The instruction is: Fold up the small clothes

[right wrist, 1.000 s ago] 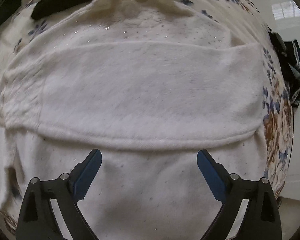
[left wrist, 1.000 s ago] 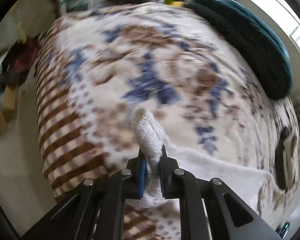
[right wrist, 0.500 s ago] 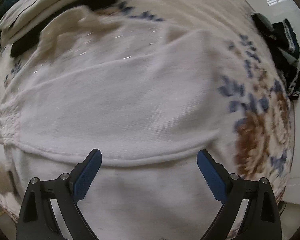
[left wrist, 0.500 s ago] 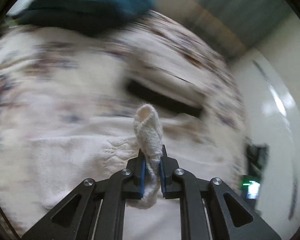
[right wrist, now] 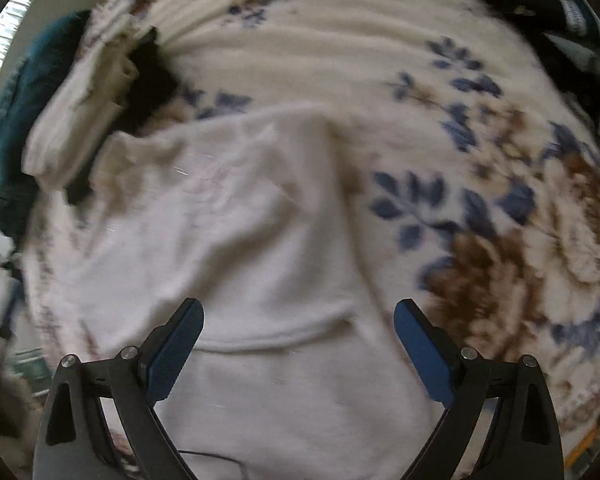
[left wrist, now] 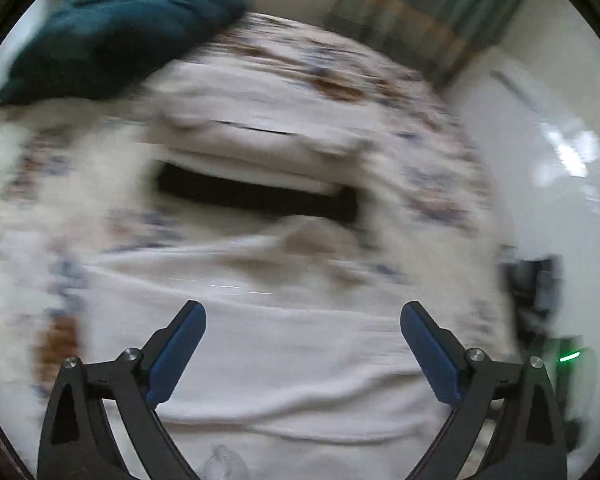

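Left gripper [left wrist: 302,334]: fingers spread wide, nothing between them. Half a second ago it pinched a bunched corner of the garment [left wrist: 300,360]; that corner is now let go, so one fold looks laid.

Right gripper [right wrist: 298,332]: likewise spread and empty, as it was a second ago; hovers low centre of frame.

Garment [right wrist: 236,264]: cream knit, centre and lower left of the right view, flat on the floral blanket [right wrist: 480,184], folded edge crossing just above the fingertips.

Folded stack [left wrist: 260,156]: upper centre of the left view, beyond the garment.

Pillow [left wrist: 116,36]: teal, upper left.

Next, probably: another fold.
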`<state>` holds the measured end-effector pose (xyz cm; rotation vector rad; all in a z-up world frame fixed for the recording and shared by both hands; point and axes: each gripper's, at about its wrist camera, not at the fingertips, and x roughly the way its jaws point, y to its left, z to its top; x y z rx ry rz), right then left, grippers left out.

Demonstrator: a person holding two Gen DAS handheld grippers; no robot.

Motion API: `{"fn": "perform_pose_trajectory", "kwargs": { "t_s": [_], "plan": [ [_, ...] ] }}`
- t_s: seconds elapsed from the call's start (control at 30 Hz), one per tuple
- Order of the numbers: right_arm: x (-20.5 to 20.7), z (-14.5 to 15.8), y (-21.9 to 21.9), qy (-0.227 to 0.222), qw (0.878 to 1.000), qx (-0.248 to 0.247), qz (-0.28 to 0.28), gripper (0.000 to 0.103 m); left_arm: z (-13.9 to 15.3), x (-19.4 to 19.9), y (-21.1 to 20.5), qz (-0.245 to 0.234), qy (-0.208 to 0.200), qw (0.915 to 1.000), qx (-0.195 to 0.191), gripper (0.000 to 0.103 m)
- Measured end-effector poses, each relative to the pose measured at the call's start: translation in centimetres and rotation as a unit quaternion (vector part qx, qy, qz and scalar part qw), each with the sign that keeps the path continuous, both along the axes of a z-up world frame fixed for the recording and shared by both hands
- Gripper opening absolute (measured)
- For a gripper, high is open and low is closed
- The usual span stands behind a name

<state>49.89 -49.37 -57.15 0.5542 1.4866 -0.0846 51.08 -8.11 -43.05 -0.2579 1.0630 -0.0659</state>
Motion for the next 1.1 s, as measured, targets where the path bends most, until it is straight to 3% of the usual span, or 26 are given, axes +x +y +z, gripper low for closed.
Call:
{"fn": "perform_pose_trajectory", "kwargs": {
  "t_s": [0.07,0.17,0.2,0.27,0.3,0.33,0.4,0.5,0.63,0.73,0.87,0.93,1.03,1.1],
  "plan": [
    [1.5,-0.2,1.1,-0.006,1.0,0.025,0.004,0.098,-0.3,-0.9,3.8,0.035,0.007,0.9983,0.046,0.1],
    [3.7,-1.3,3.0,0.003,1.0,0.0,0.002,0.097,-1.4,-2.2,8.4,0.075,0.029,0.9928,0.088,0.1],
    [4.5,-2.2,3.0,0.004,1.0,-0.003,-0.002,0.092,-2.0,-2.8,10.0,0.093,0.043,0.9893,0.104,0.1],
    [5.7,-4.0,3.7,0.019,1.0,-0.004,-0.018,0.056,-3.2,-3.7,11.4,0.114,0.061,0.9846,0.117,0.1],
    [6.2,-4.8,3.7,0.029,0.999,-0.009,-0.023,0.016,-3.8,-4.4,12.4,0.128,0.071,0.9812,0.126,0.1],
    [6.3,-5.2,3.8,0.037,0.998,-0.027,-0.033,0.013,-4.2,-4.9,12.5,0.134,0.075,0.9796,0.13,0.1],
    [5.9,-4.1,3.9,0.009,0.997,-0.053,-0.05,0.013,-5.0,-5.5,13.3,0.148,0.085,0.9764,0.132,0.1],
    [4.0,-1.1,4.9,-0.021,0.994,-0.101,-0.033,0.012,-5.8,-5.5,14.1,0.166,0.093,0.9747,0.116,0.1],
    [1.4,1.0,4.9,-0.024,0.992,-0.12,-0.034,0.012,-6.6,-3.5,13.3,0.158,0.098,0.9767,0.107,0.1],
    [0.5,1.2,4.2,-0.008,0.991,-0.13,-0.037,0.012,-8.0,-1.1,12.1,0.133,0.102,0.9791,0.115,0.1],
    [1.3,-3.1,2.6,0.066,0.993,-0.093,-0.027,0.016,-11.8,2.2,11.6,0.108,0.134,0.9758,0.135,0.1],
    [1.4,-2.7,1.4,0.055,0.995,-0.067,-0.049,0.029,-12.7,3.0,11.6,0.098,0.147,0.9748,0.136,0.1],
    [1.4,0.2,0.1,0.011,0.995,-0.066,-0.072,0.049,-12.1,2.9,11.4,0.077,0.129,0.9783,0.142,0.1],
    [1.4,0.6,-0.4,0.006,0.995,-0.047,-0.088,0.055,-11.7,2.4,11.1,0.064,0.123,0.9785,0.153,0.1]
  ]
}}
